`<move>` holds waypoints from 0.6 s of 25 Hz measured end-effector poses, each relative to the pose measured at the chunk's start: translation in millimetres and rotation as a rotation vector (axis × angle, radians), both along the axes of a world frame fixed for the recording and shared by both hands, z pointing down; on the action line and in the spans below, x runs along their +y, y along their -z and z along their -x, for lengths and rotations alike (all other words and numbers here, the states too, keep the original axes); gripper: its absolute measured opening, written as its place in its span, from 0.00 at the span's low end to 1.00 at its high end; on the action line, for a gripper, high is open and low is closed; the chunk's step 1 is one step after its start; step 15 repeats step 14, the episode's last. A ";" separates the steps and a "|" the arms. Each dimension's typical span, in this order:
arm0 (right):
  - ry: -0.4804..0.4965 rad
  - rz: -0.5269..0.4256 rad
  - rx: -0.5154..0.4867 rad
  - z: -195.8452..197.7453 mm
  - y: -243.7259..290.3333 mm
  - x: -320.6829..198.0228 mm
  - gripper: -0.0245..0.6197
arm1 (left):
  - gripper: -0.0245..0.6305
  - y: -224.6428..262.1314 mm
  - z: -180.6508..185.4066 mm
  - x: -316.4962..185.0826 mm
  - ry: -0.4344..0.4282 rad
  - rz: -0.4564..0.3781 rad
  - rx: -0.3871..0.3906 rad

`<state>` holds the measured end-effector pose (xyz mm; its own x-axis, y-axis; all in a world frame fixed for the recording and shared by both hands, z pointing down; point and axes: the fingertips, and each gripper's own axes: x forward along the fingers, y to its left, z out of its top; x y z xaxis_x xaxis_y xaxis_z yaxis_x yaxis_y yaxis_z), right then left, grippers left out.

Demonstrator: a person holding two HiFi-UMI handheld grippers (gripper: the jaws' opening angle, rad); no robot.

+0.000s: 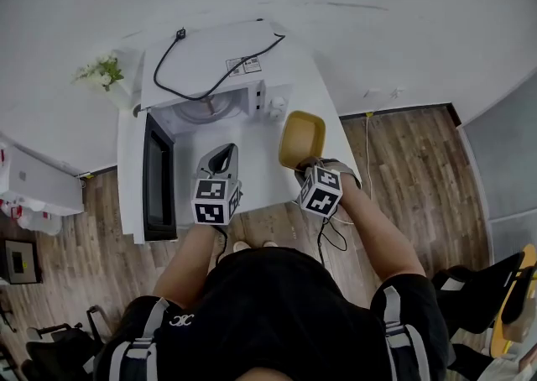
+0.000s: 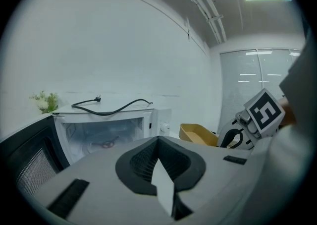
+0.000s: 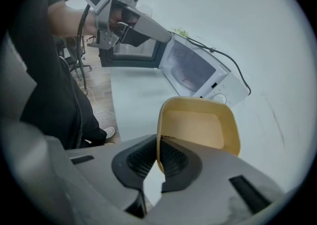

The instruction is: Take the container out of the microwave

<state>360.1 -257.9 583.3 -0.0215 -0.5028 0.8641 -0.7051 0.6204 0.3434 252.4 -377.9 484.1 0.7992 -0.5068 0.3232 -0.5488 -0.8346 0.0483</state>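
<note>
The yellow container [image 1: 302,138] hangs over the white table [image 1: 260,174], out of the microwave and to the right of its front. My right gripper [image 1: 304,165] is shut on the container's near rim; in the right gripper view the rim [image 3: 159,137] runs between the dark pads and the tray [image 3: 198,125] is empty. The white microwave [image 1: 210,60] stands at the back of the table, its dark door [image 1: 158,176] swung open to the left, and only the turntable shows inside [image 2: 101,140]. My left gripper [image 1: 220,153] is shut on nothing in front of the opening.
A black power cable [image 1: 210,81] lies looped on top of the microwave. A small plant [image 1: 101,73] stands to the left of it by the wall. Wooden floor lies on both sides of the table, with chairs at the lower right [image 1: 478,287].
</note>
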 end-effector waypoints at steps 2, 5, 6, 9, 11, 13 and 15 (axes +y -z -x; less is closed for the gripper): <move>-0.010 -0.003 -0.009 -0.6 0.4 2.0 0.05 | 0.06 0.7 -3.8 1.6 -0.006 0.002 0.006; -0.019 -0.004 -0.018 -0.4 0.1 8.6 0.05 | 0.06 2.8 -9.9 4.2 -0.009 0.010 0.024; -0.020 -0.004 -0.019 -0.4 -0.3 10.4 0.05 | 0.06 3.1 -11.9 5.0 -0.012 0.011 0.025; -0.022 -0.003 -0.020 -0.6 -2.6 14.1 0.05 | 0.06 1.7 -16.1 7.8 -0.022 0.012 0.019; -0.021 0.000 -0.017 -0.9 -4.0 15.5 0.05 | 0.06 0.7 -17.8 9.0 -0.026 0.014 0.017; -0.020 0.005 -0.015 -1.1 -5.2 16.8 0.05 | 0.06 -0.3 -19.0 9.8 -0.029 0.014 0.014; -0.019 0.007 -0.014 -1.3 -5.8 17.5 0.05 | 0.06 -0.8 -19.6 10.2 -0.031 0.014 0.012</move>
